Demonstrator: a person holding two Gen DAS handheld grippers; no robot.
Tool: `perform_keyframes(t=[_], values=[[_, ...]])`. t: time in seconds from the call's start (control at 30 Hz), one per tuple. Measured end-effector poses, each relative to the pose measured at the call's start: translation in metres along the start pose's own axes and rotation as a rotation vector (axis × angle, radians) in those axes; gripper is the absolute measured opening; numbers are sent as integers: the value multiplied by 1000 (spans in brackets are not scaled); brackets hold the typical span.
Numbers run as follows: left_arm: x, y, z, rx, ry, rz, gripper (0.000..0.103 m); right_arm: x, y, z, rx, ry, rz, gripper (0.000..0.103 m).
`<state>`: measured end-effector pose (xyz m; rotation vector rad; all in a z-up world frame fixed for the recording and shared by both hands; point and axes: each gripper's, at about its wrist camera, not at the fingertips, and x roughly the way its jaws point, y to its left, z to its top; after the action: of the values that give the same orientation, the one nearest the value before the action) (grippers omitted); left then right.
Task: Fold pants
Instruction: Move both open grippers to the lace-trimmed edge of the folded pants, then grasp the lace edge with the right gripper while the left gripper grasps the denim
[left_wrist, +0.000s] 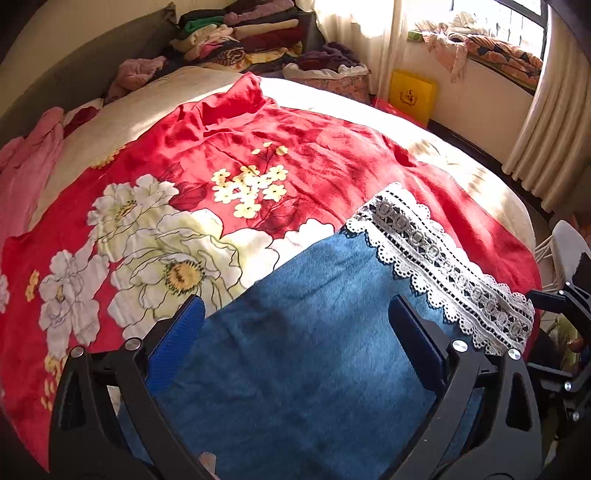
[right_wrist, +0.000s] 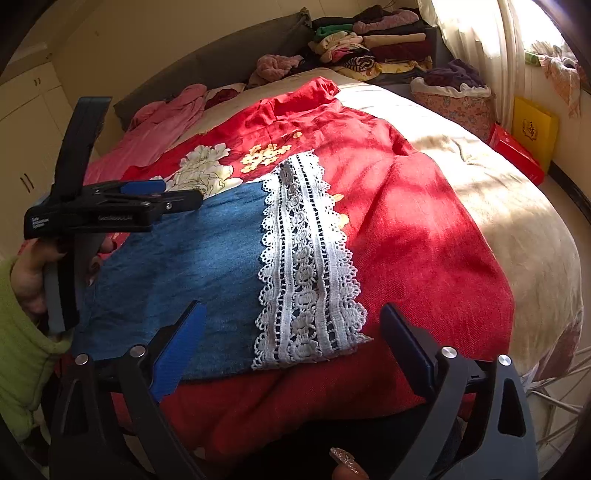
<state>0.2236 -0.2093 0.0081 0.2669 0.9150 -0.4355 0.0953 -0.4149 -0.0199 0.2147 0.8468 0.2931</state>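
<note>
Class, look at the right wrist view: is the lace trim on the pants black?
No, the lace trim along the edge of the blue pants is white, with only dark gaps showing through its openwork.

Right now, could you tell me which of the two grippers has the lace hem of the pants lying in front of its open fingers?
The right gripper: the white lace hem lies just ahead of its fingers. The left gripper stands over plain blue denim, with the lace off to its side.

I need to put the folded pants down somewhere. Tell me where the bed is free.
Free: the red floral blanket right of the white lace hem, and the beige bedding beyond it. Crowded: the headboard end, with the pink garment and stacked clothes.
</note>
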Motion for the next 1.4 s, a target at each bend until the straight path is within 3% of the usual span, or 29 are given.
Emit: perform_keyframes(t=[0.03,0.1,0.23,0.3,0.4,0.43,0.6,0.7,0.83,0.93,1.1,1.4], values=[[7,1,5,3,5,-14,93,2,-1,0,7,-1,-2,80],[19,2,12,4,13,-40,93,5,-2,-1,15,1,-4,77],[47,2,21,-11,44,-109,93,7,3,-3,-4,-2,8,41],[59,3,24,-22,61,-126,93,6,7,-3,-21,-13,22,40],[75,0,25,-10,92,-151,65,11,7,-3,-19,3,-7,42],[79,-3,25,-5,99,-169,62,13,6,-3,-11,12,-19,44],[75,-13,26,31,70,-209,56,22,6,-4,-15,48,-40,51],[77,-14,25,37,68,-217,55,24,8,-4,-23,49,-19,36],[76,-15,24,9,64,-266,22,20,6,-4,-7,33,2,30],[67,-25,22,48,43,-247,10,17,9,-4,-20,19,-15,28],[56,-17,19,6,15,-272,6,7,23,-4,-69,-14,-41,24],[7,21,9,-106,-89,-333,6,-11,73,7,-169,-70,66,17]])
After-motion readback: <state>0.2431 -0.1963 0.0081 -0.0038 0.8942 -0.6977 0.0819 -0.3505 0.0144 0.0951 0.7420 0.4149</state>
